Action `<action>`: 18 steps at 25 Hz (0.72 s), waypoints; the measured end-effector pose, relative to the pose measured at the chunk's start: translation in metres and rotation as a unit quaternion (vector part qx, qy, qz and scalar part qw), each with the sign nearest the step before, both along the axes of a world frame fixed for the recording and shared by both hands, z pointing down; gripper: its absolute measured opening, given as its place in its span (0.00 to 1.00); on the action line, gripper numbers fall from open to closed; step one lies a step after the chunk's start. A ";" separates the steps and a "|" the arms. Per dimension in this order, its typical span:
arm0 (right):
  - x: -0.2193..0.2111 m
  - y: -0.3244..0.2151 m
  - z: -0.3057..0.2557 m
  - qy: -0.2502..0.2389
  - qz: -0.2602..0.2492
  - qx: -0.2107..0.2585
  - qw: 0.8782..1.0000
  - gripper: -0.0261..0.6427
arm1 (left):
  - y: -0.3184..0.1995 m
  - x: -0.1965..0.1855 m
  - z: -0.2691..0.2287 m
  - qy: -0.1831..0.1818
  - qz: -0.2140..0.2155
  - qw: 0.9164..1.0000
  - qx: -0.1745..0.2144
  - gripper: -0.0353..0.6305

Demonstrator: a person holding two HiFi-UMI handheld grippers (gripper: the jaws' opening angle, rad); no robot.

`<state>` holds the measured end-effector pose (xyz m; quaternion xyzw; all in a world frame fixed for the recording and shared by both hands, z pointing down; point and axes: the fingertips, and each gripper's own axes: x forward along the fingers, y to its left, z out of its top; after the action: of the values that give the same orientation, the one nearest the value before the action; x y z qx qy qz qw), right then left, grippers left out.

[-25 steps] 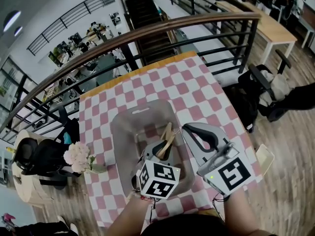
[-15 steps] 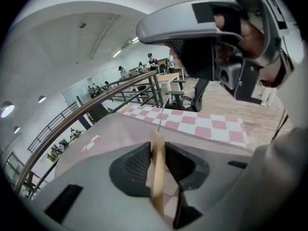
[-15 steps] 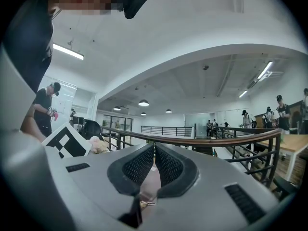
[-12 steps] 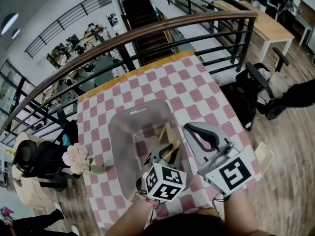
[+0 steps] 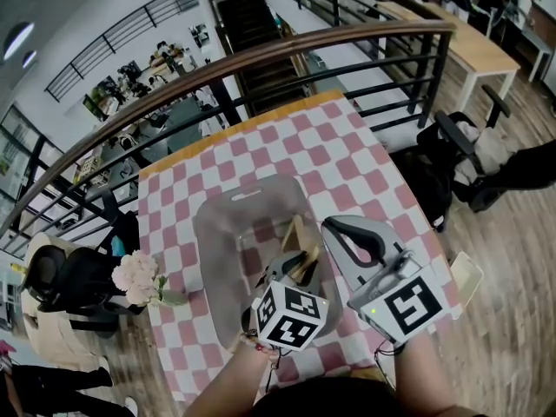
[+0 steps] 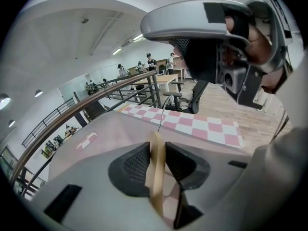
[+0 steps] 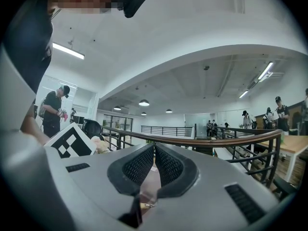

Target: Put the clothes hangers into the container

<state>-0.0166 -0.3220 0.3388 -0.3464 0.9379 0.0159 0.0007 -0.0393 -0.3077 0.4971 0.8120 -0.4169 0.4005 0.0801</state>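
A wooden clothes hanger (image 5: 298,237) leans inside the translucent grey container (image 5: 213,233) on the checked table. My left gripper (image 5: 291,265) reaches down into the container's near end. In the left gripper view the hanger (image 6: 157,186) stands edge-on between the jaws of this gripper (image 6: 157,163), its wire hook pointing away. The jaws have just been opening and the pads sit right beside the wood without clamping it. My right gripper (image 5: 330,227) hovers level just right of the container. Its pads (image 7: 144,165) are shut together on nothing.
A pink and white checked cloth (image 5: 347,146) covers the table. A bunch of pale flowers (image 5: 135,276) lies at its left edge. A wood-topped railing (image 5: 261,55) runs behind the table, and an office chair (image 5: 469,155) stands on the floor to the right.
The left gripper has shifted slightly right and lower with the hanger, which now rests deeper in the container. The right gripper has stayed in place.
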 end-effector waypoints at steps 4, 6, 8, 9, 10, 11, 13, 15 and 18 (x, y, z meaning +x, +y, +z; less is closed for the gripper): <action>0.000 0.003 -0.001 0.007 -0.001 0.006 1.000 0.09 | 0.004 0.004 0.002 -0.003 0.016 1.000 0.001 0.28; 0.001 0.003 -0.004 0.003 0.003 0.007 1.000 0.09 | 0.004 0.003 0.000 0.002 0.017 1.000 0.003 0.30; 0.003 0.004 -0.006 0.000 0.006 0.007 1.000 0.09 | 0.002 0.002 -0.003 0.016 0.011 1.000 0.005 0.30; 0.004 0.004 -0.006 0.000 0.008 0.008 1.000 0.09 | 0.001 0.001 -0.004 0.023 0.008 1.000 0.006 0.30; 0.005 0.005 -0.007 0.001 0.009 0.009 1.000 0.09 | 0.001 0.001 -0.005 0.026 0.007 1.000 0.006 0.30; 0.006 0.005 -0.008 0.002 0.010 0.010 1.000 0.09 | 0.001 0.001 -0.006 0.028 0.006 1.000 0.008 0.30; 0.008 0.007 -0.010 0.003 0.011 0.013 1.000 0.09 | 0.002 0.001 -0.008 0.030 0.007 0.999 0.011 0.30; 0.009 0.009 -0.013 0.004 0.011 0.017 1.000 0.09 | 0.003 0.002 -0.010 0.027 0.009 0.999 0.016 0.30; 0.008 0.014 -0.015 0.008 0.009 0.021 1.000 0.09 | 0.004 0.000 -0.015 0.021 0.011 0.999 0.024 0.30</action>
<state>-0.0089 -0.3081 0.3237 -0.3544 0.9343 0.0387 0.0005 -0.0393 -0.3039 0.4823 0.8265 -0.4154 0.3744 0.0645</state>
